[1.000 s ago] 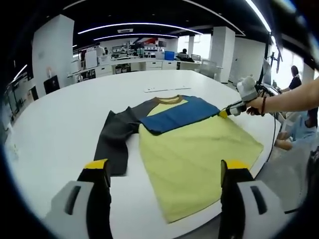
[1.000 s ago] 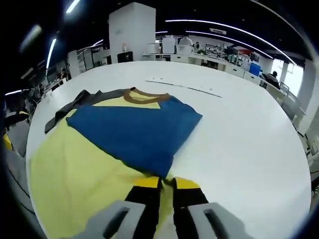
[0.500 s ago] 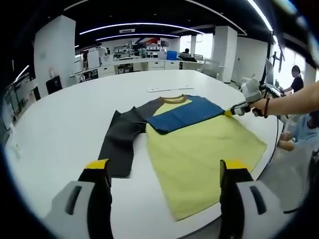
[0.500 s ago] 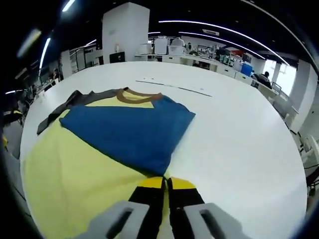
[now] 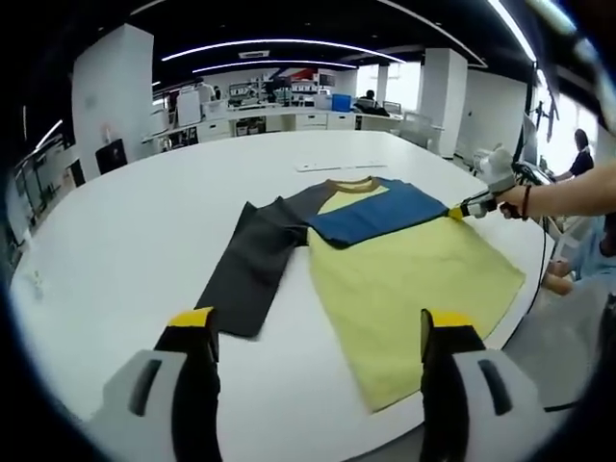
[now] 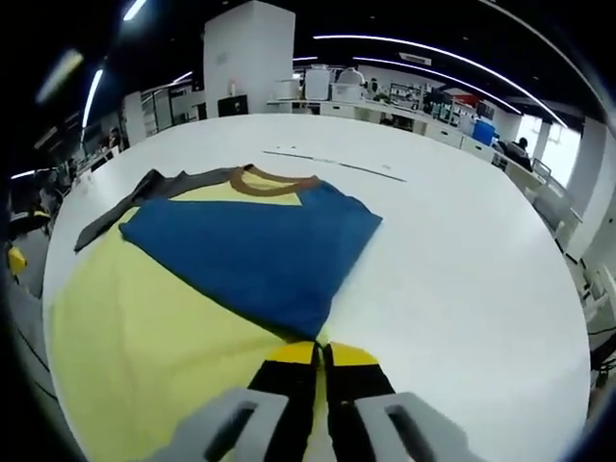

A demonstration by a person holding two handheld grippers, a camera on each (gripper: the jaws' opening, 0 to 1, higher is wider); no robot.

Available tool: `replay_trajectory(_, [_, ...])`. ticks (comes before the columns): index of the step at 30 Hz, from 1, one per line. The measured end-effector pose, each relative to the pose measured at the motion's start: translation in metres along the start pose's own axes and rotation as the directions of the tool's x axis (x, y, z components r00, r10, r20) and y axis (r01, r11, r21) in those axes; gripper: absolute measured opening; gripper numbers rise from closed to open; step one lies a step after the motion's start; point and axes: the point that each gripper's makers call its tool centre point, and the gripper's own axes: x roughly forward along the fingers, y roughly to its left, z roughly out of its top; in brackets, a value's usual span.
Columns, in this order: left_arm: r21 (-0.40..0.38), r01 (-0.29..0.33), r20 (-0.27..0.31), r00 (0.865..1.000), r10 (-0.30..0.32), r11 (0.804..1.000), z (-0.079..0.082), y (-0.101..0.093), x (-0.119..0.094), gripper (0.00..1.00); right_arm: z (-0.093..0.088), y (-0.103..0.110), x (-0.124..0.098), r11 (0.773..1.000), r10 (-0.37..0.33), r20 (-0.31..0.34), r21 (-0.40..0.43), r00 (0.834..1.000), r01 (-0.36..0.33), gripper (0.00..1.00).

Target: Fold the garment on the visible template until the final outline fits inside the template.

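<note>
Right tongs [image 6: 320, 352] clamped on blue sleeve [image 6: 252, 248] of shirt [image 5: 404, 274]; left tongs [image 5: 313, 322] gaping above table [image 5: 115, 231]

The work surface is a large round white bench [image 5: 125, 231] in an open-plan office. Beyond the fingers [image 5: 195, 322], across the bench, stand white desks and cabinets [image 5: 279, 117] with a blue bin [image 5: 340, 102] on top. White square pillars [image 6: 247, 58] rise to a dark ceiling fitted with long curved light strips [image 5: 269, 44]. Bright windows [image 5: 409, 85] line the far wall — seated people [image 5: 580, 154] show off to the right.
</note>
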Motion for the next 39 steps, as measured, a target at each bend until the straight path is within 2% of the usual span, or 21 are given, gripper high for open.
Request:
replay_trajectory(16, [-0.02,-0.031,-0.015,0.999,0.03,0.999,0.001,0.009,0.005,0.79,-0.008,-0.027,-0.006,1.0,-0.022,-0.018,0.0,1.0,0.022,0.0])
replay_trajectory(21, [-0.034,-0.049,-0.014,0.999,0.048,0.998,0.0,0.014,0.005,0.79,-0.008,-0.031,-0.007,0.999,-0.028,0.0,0.046,1.0,0.028,0.02])
replay_trajectory(23, [-0.037,-0.054,-0.016,0.998,0.054,0.998,0.0,0.016,0.005,0.78,-0.008,-0.033,-0.007,0.996,-0.032,0.014,0.086,0.999,0.031,0.09])
replay_trajectory(25, [-0.041,-0.059,-0.017,0.998,0.058,0.997,0.0,0.017,0.005,0.78,-0.004,-0.033,-0.007,0.991,-0.031,0.043,0.134,0.999,0.025,0.23])
replay_trajectory(28, [-0.049,-0.062,-0.017,0.998,0.062,0.997,0.0,0.017,0.006,0.77,-0.004,-0.034,-0.009,0.988,-0.03,0.042,0.15,0.999,0.023,0.36])
replay_trajectory(30, [-0.057,-0.065,-0.017,0.998,0.064,0.996,0.001,0.017,0.007,0.77,0.0,-0.032,-0.012,0.989,-0.022,0.06,0.15,0.998,0.013,0.43])
replay_trajectory(33, [-0.07,-0.07,-0.017,0.997,0.069,0.995,0.0,0.018,0.008,0.76,0.014,-0.022,-0.019,0.988,0.021,0.131,0.148,0.991,-0.041,0.57])
replay_trajectory(39, [-0.108,-0.112,-0.024,0.994,0.11,0.988,-0.002,0.03,0.01,0.72,0.029,-0.006,-0.036,0.993,0.084,0.198,0.069,0.977,-0.099,0.81])
